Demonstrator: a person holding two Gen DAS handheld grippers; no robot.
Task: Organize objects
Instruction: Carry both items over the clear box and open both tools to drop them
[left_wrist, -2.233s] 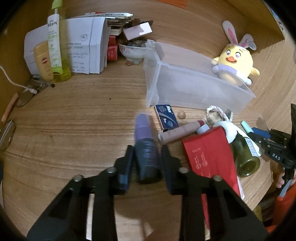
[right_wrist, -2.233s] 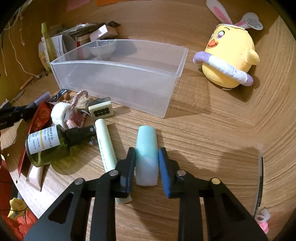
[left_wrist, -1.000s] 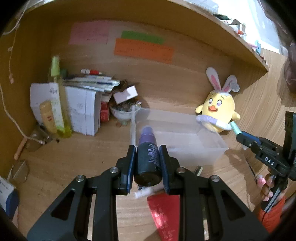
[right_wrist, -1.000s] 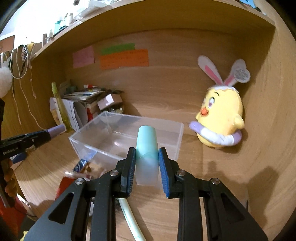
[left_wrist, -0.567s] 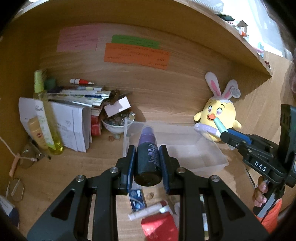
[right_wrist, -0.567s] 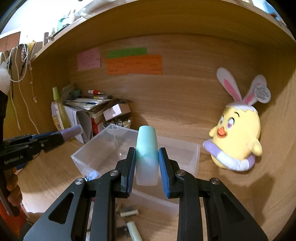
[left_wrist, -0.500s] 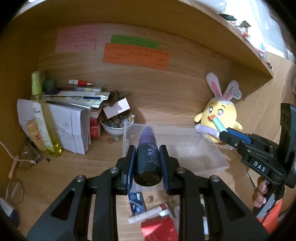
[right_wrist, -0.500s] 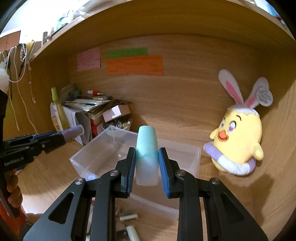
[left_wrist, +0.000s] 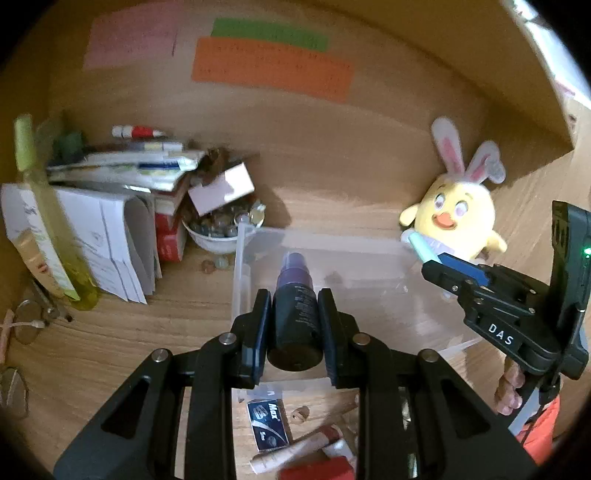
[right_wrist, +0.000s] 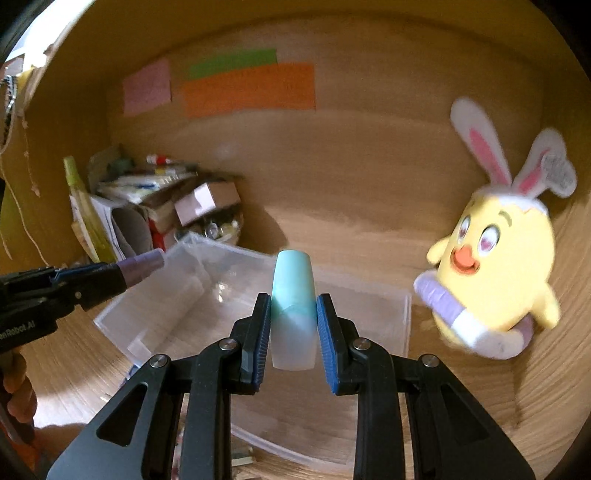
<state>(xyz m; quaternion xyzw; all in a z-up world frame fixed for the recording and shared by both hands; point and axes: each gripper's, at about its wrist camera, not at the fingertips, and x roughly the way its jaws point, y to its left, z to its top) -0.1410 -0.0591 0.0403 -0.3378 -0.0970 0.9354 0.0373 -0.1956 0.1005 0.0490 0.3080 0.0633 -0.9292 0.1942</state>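
Left gripper (left_wrist: 294, 334) is clamped on a dark bottle (left_wrist: 295, 317) with a purple cap, cap forward. Right gripper (right_wrist: 293, 332) is clamped on a mint tube (right_wrist: 293, 295). Both jaws are narrow, pads tight on the items, nothing slipping.

Both items hang over the clear bin (left_wrist: 369, 266), which looks empty. Step in hand, as I read it: drop both into the bin.

How to do it well:
- get each item fully past the near wall before letting go
- go low, release near the floor; bottle is round and I expect it to roll
- keep the two grippers apart, bottle toward the left end, tube toward the right
- open jaws wide, then back out without clipping the thin wall

Counts, near to far:
- loose clutter in front of the bin: 1 blue box (left_wrist: 267, 424), 1 pinkish tube (left_wrist: 299, 445), 1 red item at the frame edge; rest hidden by the gripper
- 1 bin, 2 held items
- 1 bowl (left_wrist: 218, 236) of small bits, 1 yellow-green bottle (left_wrist: 48, 221), 1 paper stack (left_wrist: 110, 236)
- 1 chick plush (right_wrist: 502, 273)
- 3 sticky notes (left_wrist: 273, 70) on the back wall
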